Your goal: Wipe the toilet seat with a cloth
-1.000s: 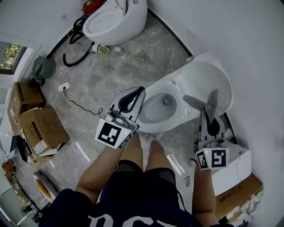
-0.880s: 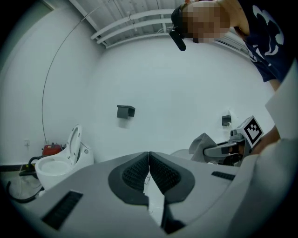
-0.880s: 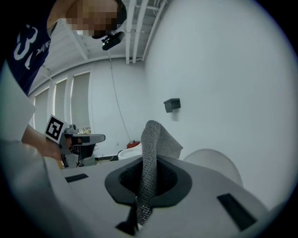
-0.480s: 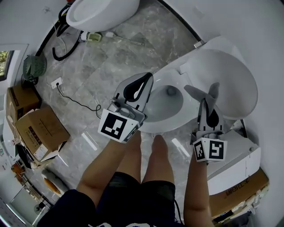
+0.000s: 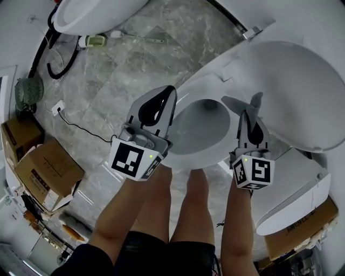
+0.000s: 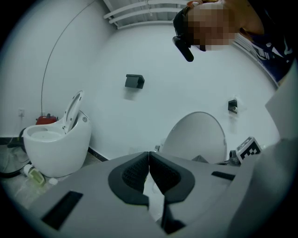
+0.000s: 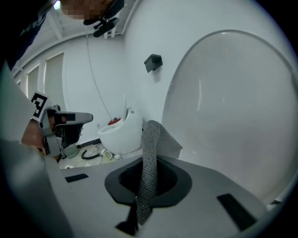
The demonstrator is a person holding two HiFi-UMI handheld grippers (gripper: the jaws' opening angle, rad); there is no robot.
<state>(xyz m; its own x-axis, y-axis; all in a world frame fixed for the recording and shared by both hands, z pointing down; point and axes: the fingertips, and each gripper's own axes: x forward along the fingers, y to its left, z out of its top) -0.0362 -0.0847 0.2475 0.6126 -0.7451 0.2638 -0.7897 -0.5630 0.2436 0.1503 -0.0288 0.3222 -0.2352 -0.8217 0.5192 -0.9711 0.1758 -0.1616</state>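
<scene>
A white toilet stands open in front of me, its seat ring around the bowl and its raised lid at the right. My right gripper is shut on a grey cloth, held over the right side of the seat; in the right gripper view the cloth sticks up between the jaws, close to the lid. Over the seat's left edge hangs my left gripper, shut with nothing in it. Its jaws meet in the left gripper view, pointed at the lid.
A second white toilet stands at the far left, with a black hose and a small bottle beside it. Cardboard boxes lie at the left. A white box sits at the right. My bare legs are below.
The view has closed in on the toilet, which now looks larger. Both grippers have moved up over the seat, the right one with the cloth nearer the lid.
</scene>
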